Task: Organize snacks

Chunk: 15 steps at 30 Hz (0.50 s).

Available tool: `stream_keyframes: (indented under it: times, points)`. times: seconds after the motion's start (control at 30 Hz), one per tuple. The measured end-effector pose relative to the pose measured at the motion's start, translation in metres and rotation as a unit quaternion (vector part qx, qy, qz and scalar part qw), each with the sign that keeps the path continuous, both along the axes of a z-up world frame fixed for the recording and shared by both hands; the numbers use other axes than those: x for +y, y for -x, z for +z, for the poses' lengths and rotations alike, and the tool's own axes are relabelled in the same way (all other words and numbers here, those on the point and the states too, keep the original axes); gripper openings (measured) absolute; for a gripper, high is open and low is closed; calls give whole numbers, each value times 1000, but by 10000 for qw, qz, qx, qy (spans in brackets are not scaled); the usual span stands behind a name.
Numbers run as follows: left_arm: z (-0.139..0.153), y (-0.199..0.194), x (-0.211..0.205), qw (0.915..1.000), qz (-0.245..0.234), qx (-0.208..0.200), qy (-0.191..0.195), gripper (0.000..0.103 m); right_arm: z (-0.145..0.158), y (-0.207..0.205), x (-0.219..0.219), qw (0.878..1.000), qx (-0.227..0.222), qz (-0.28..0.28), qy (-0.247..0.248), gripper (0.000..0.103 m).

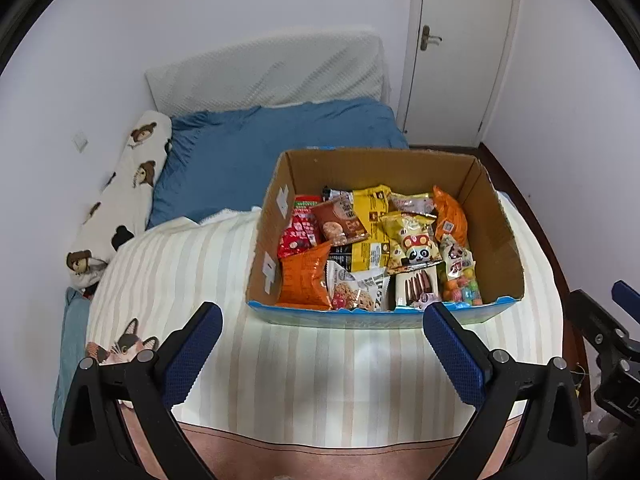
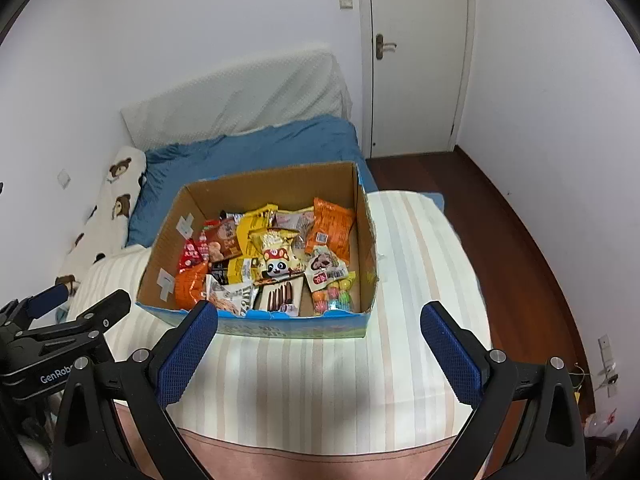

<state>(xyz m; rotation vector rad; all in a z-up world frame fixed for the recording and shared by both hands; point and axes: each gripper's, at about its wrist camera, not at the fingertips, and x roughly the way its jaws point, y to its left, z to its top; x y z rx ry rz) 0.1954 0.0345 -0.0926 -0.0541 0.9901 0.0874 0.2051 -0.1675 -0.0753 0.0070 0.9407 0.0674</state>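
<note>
An open cardboard box (image 1: 496, 216) sits on a striped cream blanket (image 1: 320, 360) on the bed. It holds several snack packets: an orange bag (image 1: 300, 280), a yellow panda bag (image 1: 412, 244), a brown cookie pack (image 1: 340, 220), a red pack (image 1: 298, 232) and a bag of coloured candies (image 1: 460, 280). The box also shows in the right wrist view (image 2: 362, 240). My left gripper (image 1: 322, 316) is open and empty, just short of the box's near wall. My right gripper (image 2: 320, 316) is open and empty at the same near wall.
A blue duvet (image 1: 260, 148) and a bear-print pillow (image 1: 124, 200) lie behind the box. A white headboard cushion (image 1: 264, 68) leans on the wall. A closed door (image 2: 416, 60) and dark wood floor (image 2: 500, 240) are to the right.
</note>
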Motion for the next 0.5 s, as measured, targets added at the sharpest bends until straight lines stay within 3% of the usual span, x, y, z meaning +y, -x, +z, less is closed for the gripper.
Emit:
stream_keyframes:
  times: [0.23,0.5]
  points:
    - [-15,-13,3,9994,-78,327,82,103,-17,-17,4,9994,333,84,49,103]
    - [-17,-14,2,9990,-142,395,162,103,-21,-21,5,9987,488,81,70,103]
